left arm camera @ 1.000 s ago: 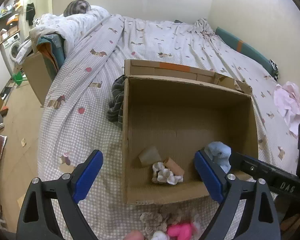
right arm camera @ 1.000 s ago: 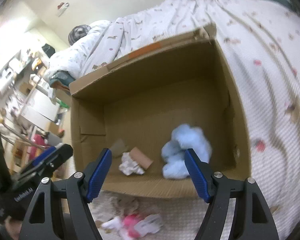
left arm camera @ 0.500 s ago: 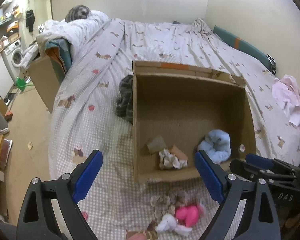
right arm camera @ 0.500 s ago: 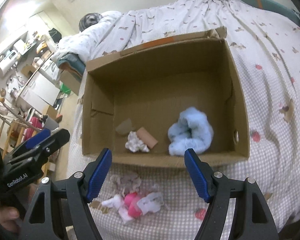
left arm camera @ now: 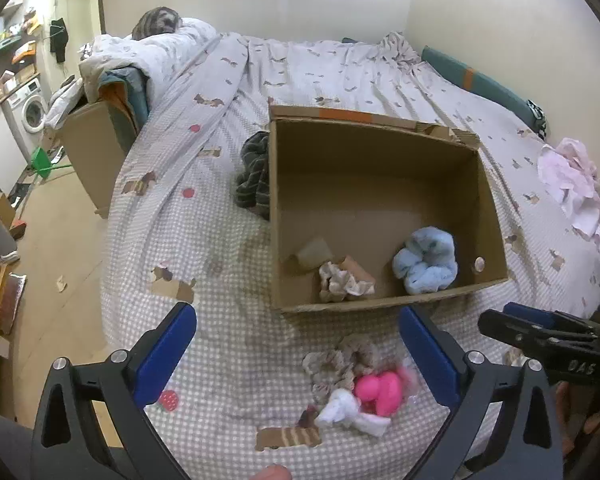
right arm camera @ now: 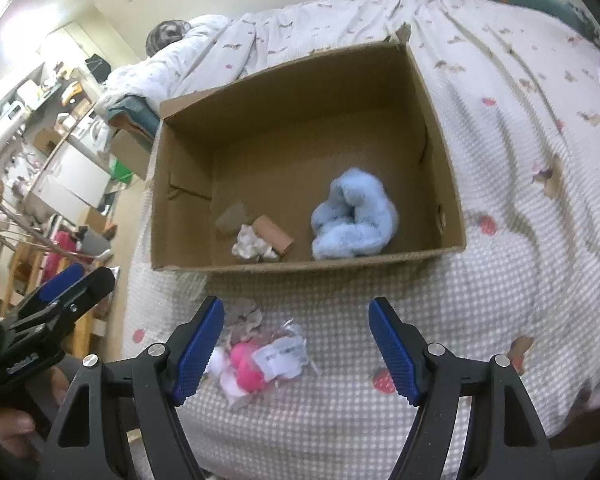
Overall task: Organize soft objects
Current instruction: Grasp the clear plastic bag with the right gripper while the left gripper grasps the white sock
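An open cardboard box (left arm camera: 364,184) (right arm camera: 300,140) stands on the dotted bedspread. Inside it lie a fluffy light-blue piece (left arm camera: 426,266) (right arm camera: 354,220), a patterned scrunchie (left arm camera: 342,284) (right arm camera: 254,246) and a brown roll (right arm camera: 274,232). In front of the box is a small pile: a bright pink soft thing (left arm camera: 380,392) (right arm camera: 246,368), a white cloth (left arm camera: 352,412) and a beige patterned fabric (left arm camera: 336,364). My left gripper (left arm camera: 294,314) hovers above the bed before the box, its jaws opening, nothing between them. My right gripper (right arm camera: 296,306) hangs over the pile, jaws opening too, also empty.
A dark striped cloth (left arm camera: 256,176) lies against the box's left wall. Pale pink fabric (left arm camera: 572,184) is heaped at the bed's right side. The bed's left edge drops to the floor, where a second cardboard box (left arm camera: 92,148) stands by a bunched quilt.
Both grippers have pulled back from the box toward the bed's near edge. The pile in front of the box has come fully into view. Both sets of jaws stand slightly wider.
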The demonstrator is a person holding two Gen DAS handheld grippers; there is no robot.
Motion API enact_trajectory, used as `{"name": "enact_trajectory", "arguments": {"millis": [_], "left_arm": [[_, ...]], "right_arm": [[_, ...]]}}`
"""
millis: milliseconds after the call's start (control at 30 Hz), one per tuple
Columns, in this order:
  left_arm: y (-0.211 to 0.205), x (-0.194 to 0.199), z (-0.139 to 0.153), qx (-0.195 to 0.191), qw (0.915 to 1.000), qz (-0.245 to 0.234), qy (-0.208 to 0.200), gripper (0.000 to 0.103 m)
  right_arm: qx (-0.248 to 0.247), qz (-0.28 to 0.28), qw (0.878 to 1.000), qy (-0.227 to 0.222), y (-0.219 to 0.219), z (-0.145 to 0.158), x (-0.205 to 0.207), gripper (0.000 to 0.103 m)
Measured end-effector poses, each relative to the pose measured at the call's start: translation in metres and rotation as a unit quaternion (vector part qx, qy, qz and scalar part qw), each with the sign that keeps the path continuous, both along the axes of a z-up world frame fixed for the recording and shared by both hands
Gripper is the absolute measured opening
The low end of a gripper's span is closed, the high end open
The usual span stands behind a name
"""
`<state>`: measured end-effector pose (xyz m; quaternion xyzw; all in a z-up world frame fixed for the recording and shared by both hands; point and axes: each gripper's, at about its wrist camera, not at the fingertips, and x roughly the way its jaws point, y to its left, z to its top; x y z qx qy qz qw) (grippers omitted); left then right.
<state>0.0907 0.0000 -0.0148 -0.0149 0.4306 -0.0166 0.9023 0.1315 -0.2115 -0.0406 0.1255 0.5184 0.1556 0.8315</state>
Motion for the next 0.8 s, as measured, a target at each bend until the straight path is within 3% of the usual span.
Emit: {"name": "enact_trajectory", "arguments": {"millis": [33, 100, 333, 500, 600, 800], "left_arm": [[0.002, -0.001, -0.001, 0.0, 1.0, 0.002, 0.003, 0.101], [0.007, -0.003, -0.005, 0.0, 0.9999, 0.009, 0.009, 0.101], [0.02, -0.001, -0.025, 0.009, 0.9985, 0.027, 0.046, 0.101], [0.03, 0.003, -0.036, -0.013, 0.9959, 0.048, 0.076, 0.101], [0.033, 0.005, -0.04, -0.019, 0.9944, 0.06, 0.084, 0.101], [0.035, 0.008, -0.046, -0.027, 0.9923, 0.07, 0.099, 0.101]], "right_arm": [[0.001, -0.001, 1.0, 0.006, -0.001, -0.002, -0.001, 0.097], [0.001, -0.007, 1.0, 0.013, -0.005, -0.007, -0.004, 0.103], [0.035, 0.015, 0.996, 0.085, -0.003, -0.038, -0.004, 0.103], [0.056, 0.037, 0.99, 0.124, 0.013, -0.057, 0.0, 0.103], [0.094, 0.056, 0.982, 0.151, 0.028, -0.069, 0.006, 0.103], [0.024, 0.051, 0.985, 0.163, 0.055, -0.088, 0.018, 0.082]]}}
